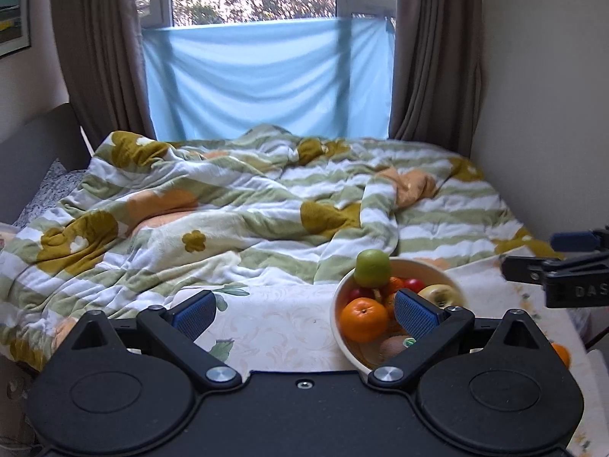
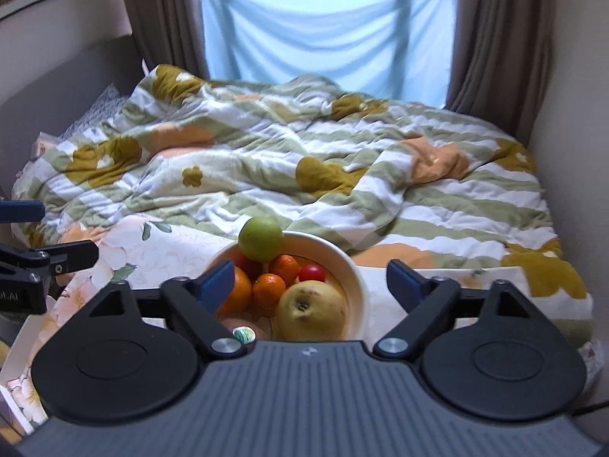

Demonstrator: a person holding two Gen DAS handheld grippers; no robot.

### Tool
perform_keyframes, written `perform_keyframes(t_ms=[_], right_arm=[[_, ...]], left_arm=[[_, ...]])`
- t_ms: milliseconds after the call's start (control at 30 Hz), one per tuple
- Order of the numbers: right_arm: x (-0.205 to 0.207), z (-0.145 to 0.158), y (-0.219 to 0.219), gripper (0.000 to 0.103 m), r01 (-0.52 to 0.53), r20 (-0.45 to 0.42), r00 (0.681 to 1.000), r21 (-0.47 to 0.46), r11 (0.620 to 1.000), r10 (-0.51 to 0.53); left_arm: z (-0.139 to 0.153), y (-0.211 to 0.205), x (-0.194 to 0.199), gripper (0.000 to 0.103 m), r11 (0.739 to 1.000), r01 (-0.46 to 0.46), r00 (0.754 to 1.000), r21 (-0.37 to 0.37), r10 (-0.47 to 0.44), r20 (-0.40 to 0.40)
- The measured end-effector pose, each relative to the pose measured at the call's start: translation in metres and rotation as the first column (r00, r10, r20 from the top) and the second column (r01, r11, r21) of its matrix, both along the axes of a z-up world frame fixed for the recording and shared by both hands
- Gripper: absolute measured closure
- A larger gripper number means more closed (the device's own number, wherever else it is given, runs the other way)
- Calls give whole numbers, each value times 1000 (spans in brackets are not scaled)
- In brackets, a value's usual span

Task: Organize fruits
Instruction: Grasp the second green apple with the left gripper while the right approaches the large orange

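Note:
A cream bowl [image 1: 426, 266] [image 2: 356, 278] of fruit stands on a floral cloth. It holds a green apple [image 1: 372, 266] [image 2: 260, 239] on top, oranges [image 1: 363, 319] [image 2: 269, 290], a yellow apple [image 1: 440, 294] [image 2: 312, 314], a red fruit [image 2: 312, 272] and a kiwi [image 1: 396, 344]. My left gripper [image 1: 304, 310] is open and empty, left of the bowl, its right finger over the rim. My right gripper [image 2: 310, 283] is open and empty, hovering in front of the bowl. The right gripper's fingers show at the edge of the left wrist view [image 1: 555, 270].
A rumpled striped floral duvet [image 1: 228, 205] [image 2: 304, 160] covers the bed behind the bowl. Brown curtains and a blue sheet [image 1: 266, 80] hang at the window. A lone orange [image 1: 561, 354] lies at the right. Walls close both sides.

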State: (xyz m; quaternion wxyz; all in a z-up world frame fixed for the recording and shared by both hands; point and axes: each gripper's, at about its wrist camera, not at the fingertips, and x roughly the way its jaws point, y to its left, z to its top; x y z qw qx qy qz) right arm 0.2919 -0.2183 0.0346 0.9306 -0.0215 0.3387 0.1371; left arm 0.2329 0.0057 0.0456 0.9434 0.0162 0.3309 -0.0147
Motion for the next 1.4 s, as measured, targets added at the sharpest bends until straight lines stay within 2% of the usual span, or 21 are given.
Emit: perform_keyframes(t_ms=[300,567,767,967,1167,1333,1400], right_arm=[[-76,35,-33,0,49,80,996,12,999,-49],[-118,30,-61,0,84,99,992,-6,996,-83],[-134,2,-84,0,130,65,990,-37,991,-127],[-134,-36,-105,0,209,37,978,-40,977,-208],[-116,-86,-113,0,240,16,971,-66,968,-240],[-95,-125,-115,0,211,-18,977,-104,972,-214],[-86,-137,-117,0,200,-47,978,-93,975,-205]], left_arm=[[20,-6,-63,1,999,-33,996,4,32,78],[12,-3,-104,0,996,-78,992,39,74,107],[-24,16,-101,0,994,-106,994,36,105,17],[-66,41,-86,0,996,-85,996,24,85,-7],[-108,63,-62,0,995,-85,996,54,87,-33],[-140,71,-41,0,995,-73,994,73,79,-79],[-150,72,-33,0,994,-67,992,87,76,-98]])
